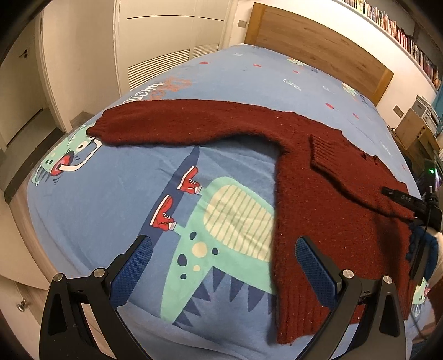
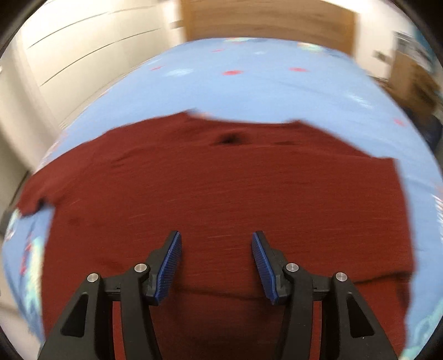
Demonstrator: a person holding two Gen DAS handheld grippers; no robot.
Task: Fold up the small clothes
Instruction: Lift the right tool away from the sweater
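**Both claws wide over a dark red sweater on the bed**

Blue ribbed pads fill the bottom of the left wrist view, and the left gripper [image 1: 223, 257] stands wide open with nothing between its jaws. One pad [image 1: 314, 272] hangs over the ribbed hem of the dark red knitted sweater [image 1: 318, 207]; the other sits over the printed sheet, and whether either touches the fabric I cannot tell.

That sweater lies flat on the light blue bed sheet with a green cartoon dinosaur print [image 1: 227, 221], toward the right side of the bed as this camera sees it, hem nearest the foot edge. One long sleeve [image 1: 177, 124] stretches straight out to the left, its ribbed cuff stopping close to the left edge of the bed. The other sleeve [image 1: 343, 169] is folded in across the body, cuff lying on the chest.

Over to the right wrist view, heavily blurred: the right gripper [image 2: 216, 249] hangs above the sweater's broad red body [image 2: 221, 193], jaws roughly half apart and gripping nothing, the knit showing clear between the blue pads. Blue sheet [image 2: 249, 91] runs beyond the garment up to the wooden headboard [image 2: 265, 19] at the far edge.

Back on the left view, a shelf of books [image 1: 393, 30] lines the wall above that headboard, and white louvred wardrobe doors [image 1: 166, 41] stand past the far left corner.
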